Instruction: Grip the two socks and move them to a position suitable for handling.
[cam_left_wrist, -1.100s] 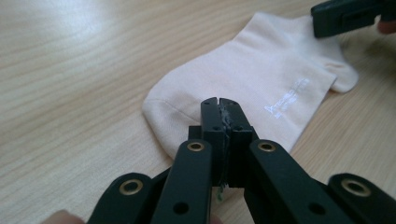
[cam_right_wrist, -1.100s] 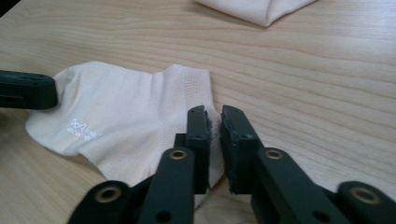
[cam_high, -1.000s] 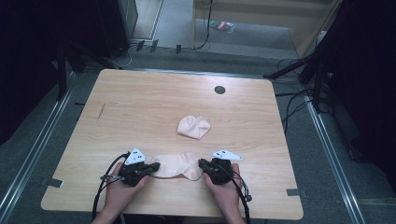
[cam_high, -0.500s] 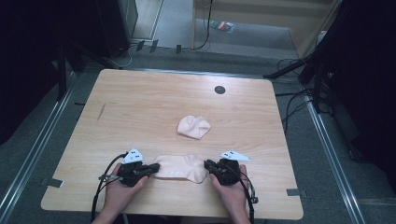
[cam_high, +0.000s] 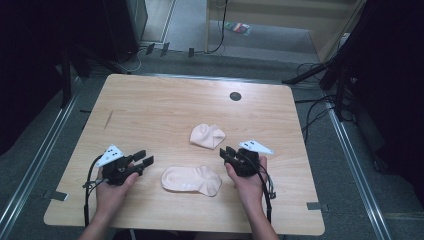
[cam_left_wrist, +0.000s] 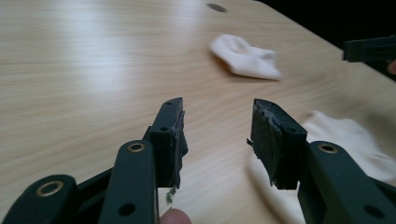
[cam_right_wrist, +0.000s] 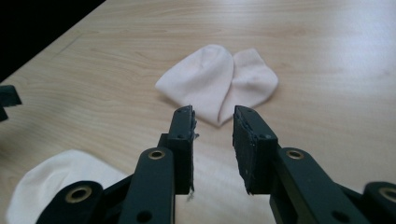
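Wooden table, grey floor, dark surroundings

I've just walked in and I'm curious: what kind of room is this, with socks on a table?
Most likely a lab set up for recording handling work. A bare wooden table stands between dark equipment, cables trail over the carpeted floor, and a person holds a cabled left tool and right tool beside two socks.

Left gripper let go of flat sock, drawn off to its left; jaws just opened, nothing between them. Right gripper also released, lifted away toward folded sock; jaws parted, empty. Flat sock now lying free on table, smoothed out.
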